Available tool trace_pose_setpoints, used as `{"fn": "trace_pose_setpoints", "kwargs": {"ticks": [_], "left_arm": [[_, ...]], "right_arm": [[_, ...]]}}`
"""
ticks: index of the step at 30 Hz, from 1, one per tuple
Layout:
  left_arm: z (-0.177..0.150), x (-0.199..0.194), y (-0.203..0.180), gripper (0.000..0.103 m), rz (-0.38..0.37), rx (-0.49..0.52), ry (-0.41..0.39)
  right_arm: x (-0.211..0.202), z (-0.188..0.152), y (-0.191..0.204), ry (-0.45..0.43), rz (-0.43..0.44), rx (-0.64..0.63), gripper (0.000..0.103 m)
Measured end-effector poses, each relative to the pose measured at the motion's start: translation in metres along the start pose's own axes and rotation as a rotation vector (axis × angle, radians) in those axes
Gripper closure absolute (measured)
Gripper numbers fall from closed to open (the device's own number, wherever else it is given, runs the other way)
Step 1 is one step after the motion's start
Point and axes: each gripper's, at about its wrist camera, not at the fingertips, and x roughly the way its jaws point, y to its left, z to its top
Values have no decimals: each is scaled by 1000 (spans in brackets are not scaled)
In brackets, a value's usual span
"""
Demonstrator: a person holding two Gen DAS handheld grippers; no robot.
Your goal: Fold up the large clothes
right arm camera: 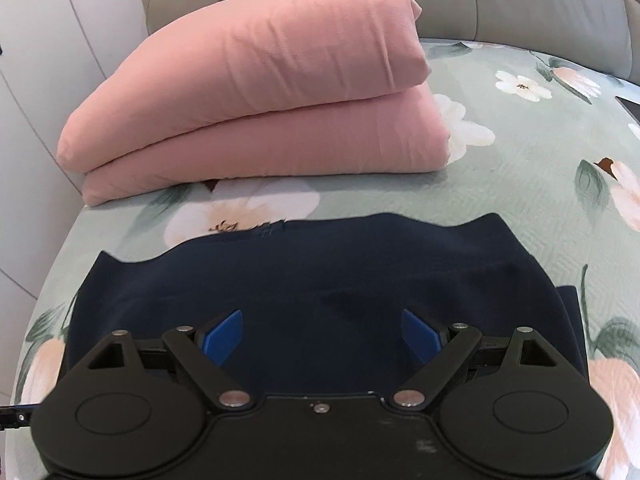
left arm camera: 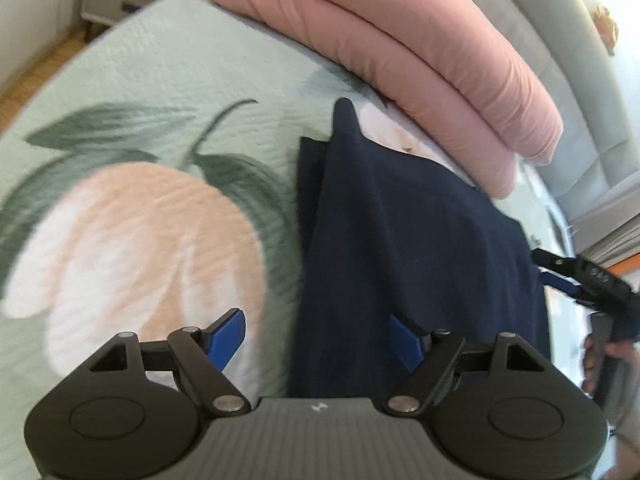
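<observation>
While both our tools hang over the bed (right arm camera: 520,208) with nothing between their fingers, the navy garment (right arm camera: 320,280) lies flat on the floral quilt, just in front of a stack of folded pink bedding (right arm camera: 248,100) and apart from it. Our left gripper (left arm camera: 320,340) is spread wide, one blue pad over bare quilt and the other over the cloth's left edge; our right gripper (right arm camera: 322,336) is likewise spread, poised above the middle of the dark fabric and pinching nothing. We judge the cloth soft, light and limp: it seems already doubled, with a second layer peeking out along one side, and it will sag and slide rather than hold a crease. We would take it by the corners or along an outer edge, catching both layers together, since a pinch in the middle would only bunch it. Its far edge looks wavy, so smoothing may be needed.
</observation>
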Motion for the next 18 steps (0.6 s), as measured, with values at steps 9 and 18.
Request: {"fn": "trace_pose_setpoints", "kwargs": {"ticks": [9,18], "left_arm": [[11,36,2,21,-112,-21,5],[26,49,-8,28,-115,-7,-30]], "right_arm": [[40,16,-3,-25,46,6,1],[52,-12,22,-42,-70,-231,0]]}}
